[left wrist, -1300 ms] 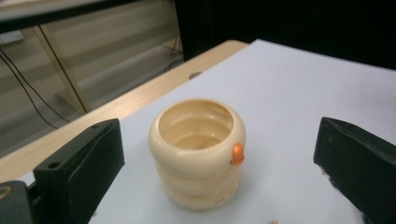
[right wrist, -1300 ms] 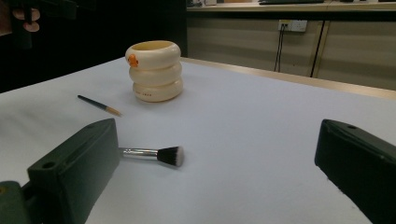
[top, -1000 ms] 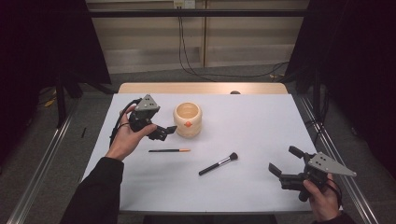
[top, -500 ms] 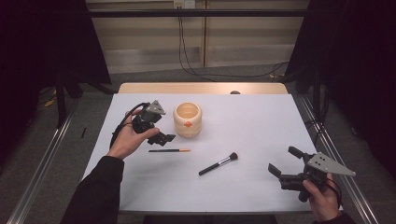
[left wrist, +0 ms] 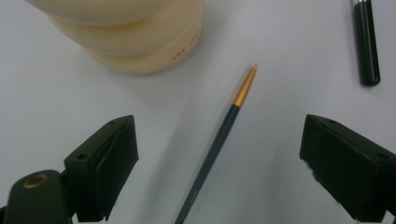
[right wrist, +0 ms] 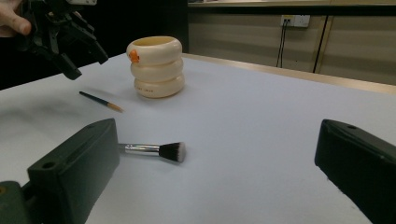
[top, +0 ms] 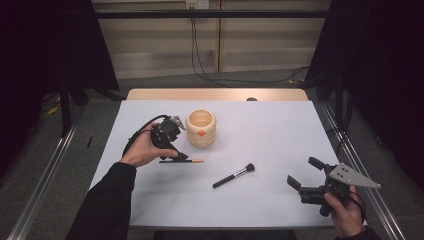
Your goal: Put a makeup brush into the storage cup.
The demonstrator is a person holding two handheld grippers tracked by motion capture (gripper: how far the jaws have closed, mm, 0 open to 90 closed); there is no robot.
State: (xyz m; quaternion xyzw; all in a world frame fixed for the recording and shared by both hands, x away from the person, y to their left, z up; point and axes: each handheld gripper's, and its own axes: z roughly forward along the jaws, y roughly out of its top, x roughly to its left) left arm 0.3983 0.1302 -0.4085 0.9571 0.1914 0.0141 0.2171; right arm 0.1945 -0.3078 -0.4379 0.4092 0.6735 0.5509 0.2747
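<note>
A thin brush (top: 183, 161) with a dark handle, gold ferrule and orange tip lies on the white table (top: 270, 130), in front of a cream ringed pot (top: 201, 128). My left gripper (top: 176, 154) points down just over the handle. In the left gripper view the thin brush (left wrist: 243, 88) runs up between the jaws of the left gripper (left wrist: 220, 140), which have just been closing a little; the pads stand well off it. A black makeup brush (top: 234, 175) lies mid-table. My right gripper (top: 303, 171) hovers open at the front right with nothing between its fingers.
The right gripper view looks across the table at the makeup brush (right wrist: 159, 150), the thin brush (right wrist: 100, 101), the pot (right wrist: 156, 67) and the left gripper (right wrist: 86, 63). A wooden strip (top: 215, 94) edges the far side; dark floor and cables lie beyond.
My left gripper has come down from beside the pot and tipped its jaws onto the thin brush's handle end. The right gripper and both brushes have stayed put.
</note>
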